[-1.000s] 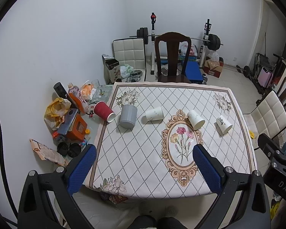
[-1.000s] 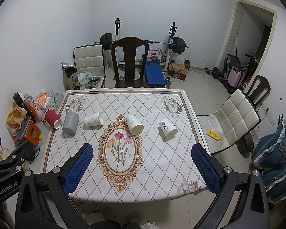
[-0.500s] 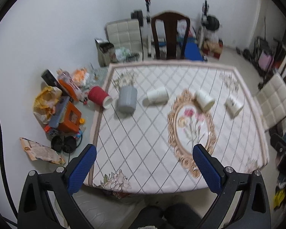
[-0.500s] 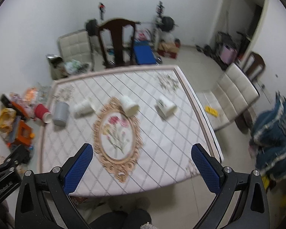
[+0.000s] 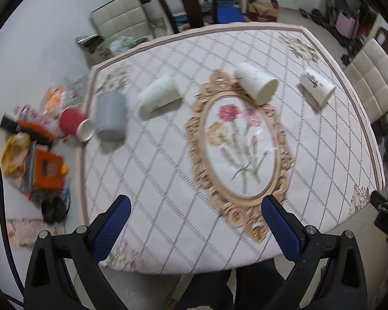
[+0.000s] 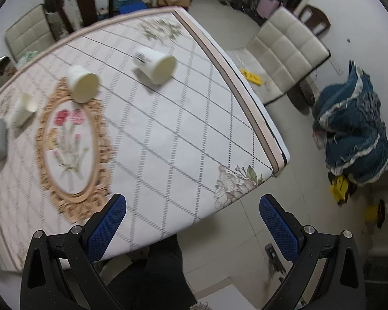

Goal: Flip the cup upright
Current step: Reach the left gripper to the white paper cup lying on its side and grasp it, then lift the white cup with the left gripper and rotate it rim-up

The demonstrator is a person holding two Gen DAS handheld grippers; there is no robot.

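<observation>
Spread with a diamond-patterned floral tablecloth [image 5: 168, 180], the table carries five cups, all tipped: red [image 5: 73, 125], grey [image 5: 110, 118], and three white ones [image 5: 159, 99] [image 5: 256, 82] [image 5: 316, 89]. Nothing has been righted. Both the left gripper [image 5: 195, 222] and right gripper [image 6: 192, 219] are held wide apart, empty, near the table's front edge.

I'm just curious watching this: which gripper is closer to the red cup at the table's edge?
Left. The left gripper hangs over the near edge with the red cup ahead to its left; the right gripper is over the opposite near corner, red cup out of view.
</observation>
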